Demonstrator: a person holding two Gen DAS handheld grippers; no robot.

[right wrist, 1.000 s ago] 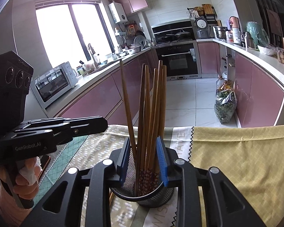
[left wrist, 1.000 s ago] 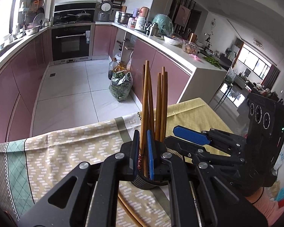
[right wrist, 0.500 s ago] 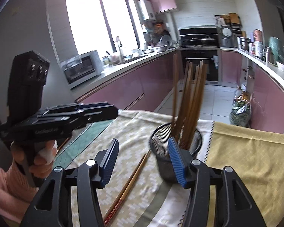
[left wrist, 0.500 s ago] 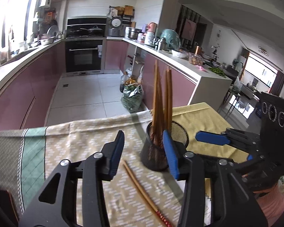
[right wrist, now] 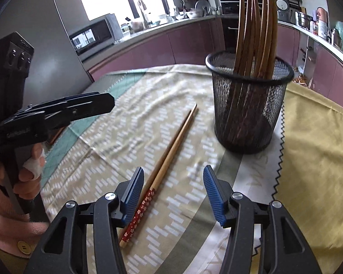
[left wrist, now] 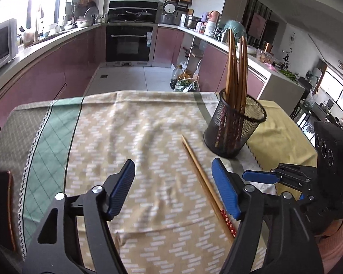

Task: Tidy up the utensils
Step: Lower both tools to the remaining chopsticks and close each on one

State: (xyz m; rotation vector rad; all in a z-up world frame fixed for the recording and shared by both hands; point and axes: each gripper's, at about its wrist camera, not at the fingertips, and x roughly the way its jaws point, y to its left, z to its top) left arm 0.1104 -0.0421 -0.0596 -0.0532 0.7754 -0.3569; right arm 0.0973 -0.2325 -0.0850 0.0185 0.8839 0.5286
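At the far left, in the right wrist view, a hand (right wrist: 27,166) in a pink sleeve grips the handle of the left gripper (left wrist: 172,188); its jaws are opening, spread wide over bare tablecloth (left wrist: 130,137) with nothing between them. Just right of that gap lies the loose pair of chopsticks (left wrist: 202,182), flat on the cloth and running diagonally, plain tips pointing toward the holder and the red flower-patterned ends nearest the camera. In the right wrist view the same pair passes just inside the left finger of the right gripper (right wrist: 173,191), whose jaws stand apart and empty, the pads not pressing on the wood. Further right stands the black mesh holder (right wrist: 247,111), upright on the cloth, with a bundle of chopsticks (right wrist: 256,25) leaning inside it. The loose pair looks light, thin and rigid, probably smooth lacquered wood, so the 2 sticks are likely to roll or scissor apart if pinched at 1 end. A judgement: the safest hold is across both sticks together near the middle or a little toward the patterned ends, so they stay parallel and balanced, then tip them upright and drop them patterned end down into the holder, which is light enough to topple if knocked.
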